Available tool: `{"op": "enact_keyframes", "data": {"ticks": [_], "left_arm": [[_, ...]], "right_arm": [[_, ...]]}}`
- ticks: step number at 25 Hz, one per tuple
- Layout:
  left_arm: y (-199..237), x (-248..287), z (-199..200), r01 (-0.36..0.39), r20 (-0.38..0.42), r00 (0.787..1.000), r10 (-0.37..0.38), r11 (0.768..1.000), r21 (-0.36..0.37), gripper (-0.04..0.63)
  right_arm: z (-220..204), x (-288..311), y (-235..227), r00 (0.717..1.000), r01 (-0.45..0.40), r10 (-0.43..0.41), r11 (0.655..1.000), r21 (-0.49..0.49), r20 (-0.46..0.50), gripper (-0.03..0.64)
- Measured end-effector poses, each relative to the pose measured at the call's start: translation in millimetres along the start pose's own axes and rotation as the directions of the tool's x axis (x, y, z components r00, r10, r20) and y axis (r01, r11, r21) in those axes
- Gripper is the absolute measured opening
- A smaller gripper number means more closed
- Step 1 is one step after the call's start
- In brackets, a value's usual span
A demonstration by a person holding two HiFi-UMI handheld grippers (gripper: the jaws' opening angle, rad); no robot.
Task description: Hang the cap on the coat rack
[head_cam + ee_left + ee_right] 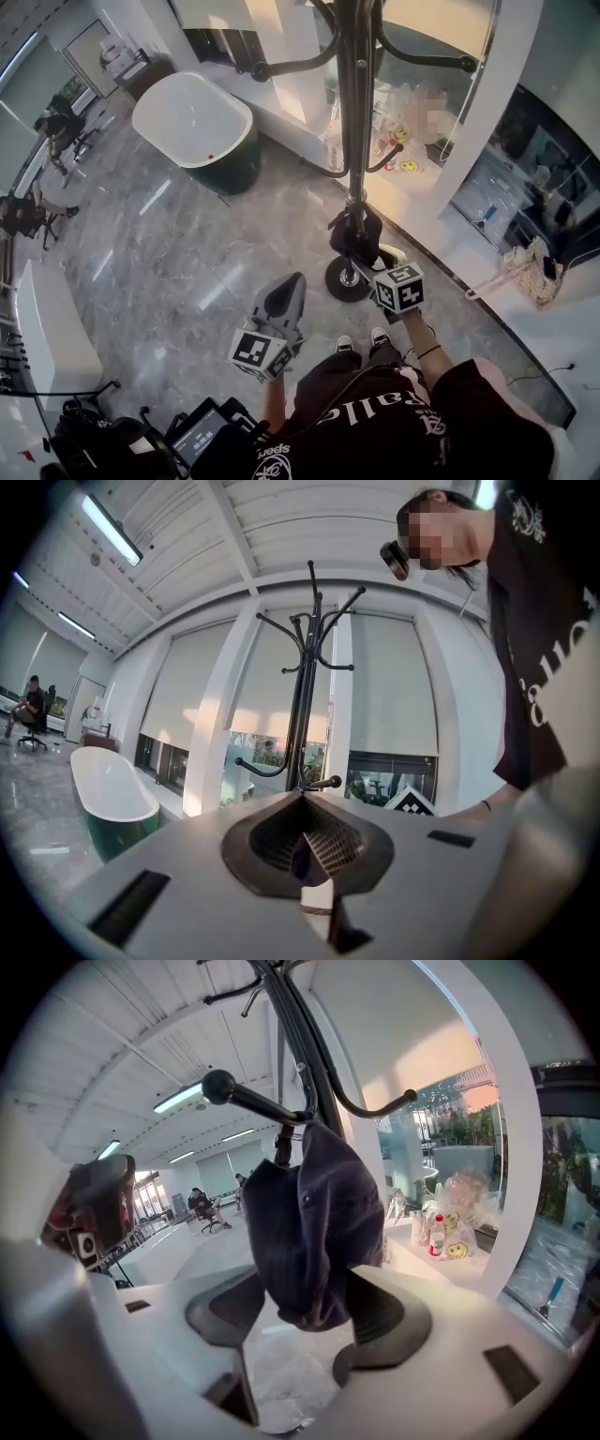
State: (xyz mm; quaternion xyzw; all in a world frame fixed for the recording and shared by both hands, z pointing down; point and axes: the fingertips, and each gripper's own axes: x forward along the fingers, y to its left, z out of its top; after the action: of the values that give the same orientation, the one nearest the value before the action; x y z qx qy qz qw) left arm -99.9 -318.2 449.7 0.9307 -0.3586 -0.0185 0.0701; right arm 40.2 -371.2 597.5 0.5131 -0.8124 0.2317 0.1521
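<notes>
My right gripper stood wide open. The dark cap dangled loose between its jaws, hung on a hook of the coat rack just above them. My left gripper was closed on nothing, with the rack beyond it.

Showroom: freestanding bathtub, marble floor

White bathtub, green-sided: left of left jaws, well beyond. Red-capped bottle, smiley-print bag maybe: right, beyond right jaws. Seated person far left.
</notes>
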Motion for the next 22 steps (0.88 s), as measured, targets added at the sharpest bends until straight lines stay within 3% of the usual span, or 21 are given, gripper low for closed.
{"op": "enact_keyframes", "data": {"ticks": [6,11,19,22], "left_arm": [[-14.8,0.0,0.9,0.061,0.001,0.998,-0.061,0.998,-0.01,-0.008],[-32.6,3.5,-8.1,0.1,-0.001,0.995,-0.1,0.995,-0.016,-0.008],[-80.6,7.0,-6.8,0.139,-0.012,0.99,-0.139,0.99,-0.013,-0.008],[-108.5,2.8,-12.9,0.148,-0.011,0.989,-0.148,0.989,-0.01,-0.008]], "right_arm": [[-21.9,-32.1,11.7,1.0,0.024,-0.025,0.999,0.048,0.009,0.259],[-16.3,-66.7,25.2,0.992,-0.016,0.003,0.995,0.103,0.123,0.258],[2.4,-126.5,46.1,0.968,-0.069,0.044,0.993,0.093,0.249,0.255],[0.2,-158.8,49.3,0.956,-0.073,0.043,0.993,0.094,0.289,0.195]]}}
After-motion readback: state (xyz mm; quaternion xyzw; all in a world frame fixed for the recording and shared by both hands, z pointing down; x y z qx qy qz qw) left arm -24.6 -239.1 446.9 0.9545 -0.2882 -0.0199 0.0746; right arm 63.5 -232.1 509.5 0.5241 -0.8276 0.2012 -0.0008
